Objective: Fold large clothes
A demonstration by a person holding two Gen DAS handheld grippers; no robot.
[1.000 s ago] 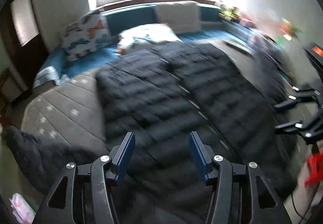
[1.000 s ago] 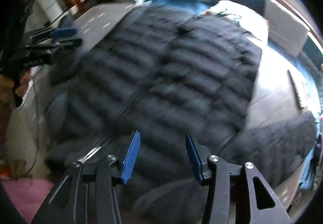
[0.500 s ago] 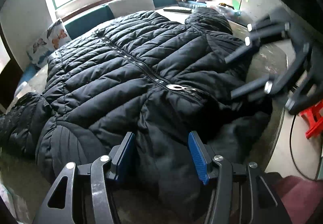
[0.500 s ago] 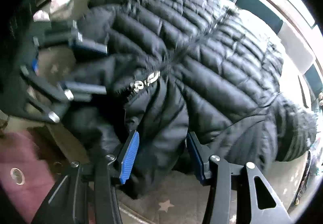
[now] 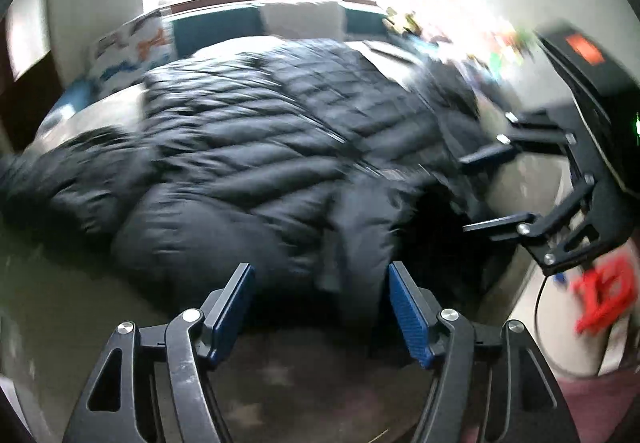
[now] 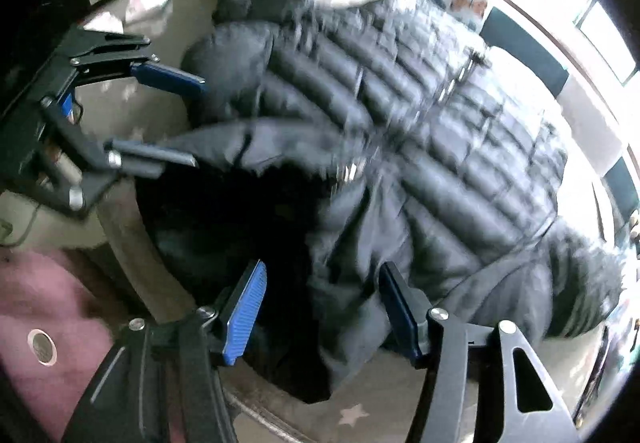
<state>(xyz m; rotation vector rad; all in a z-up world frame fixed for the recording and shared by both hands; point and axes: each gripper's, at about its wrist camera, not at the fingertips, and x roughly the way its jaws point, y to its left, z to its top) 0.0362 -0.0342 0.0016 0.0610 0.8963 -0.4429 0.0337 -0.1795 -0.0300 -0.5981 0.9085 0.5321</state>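
black puffer jacket (image 5: 256, 147) spread flat on counter (image 6: 168, 275), zipper side up, near end bunched at edge. left gripper (image 5: 322, 309) jaws apart, empty, at that end. right gripper (image 6: 320, 317) likewise apart, empty. frames blurred.

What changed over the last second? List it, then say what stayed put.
Both tools swung about and came down close to the jacket's near edge. The left tool and right tool took hold of nothing; both are open. The jacket stayed spread flat on the bed, zipped.
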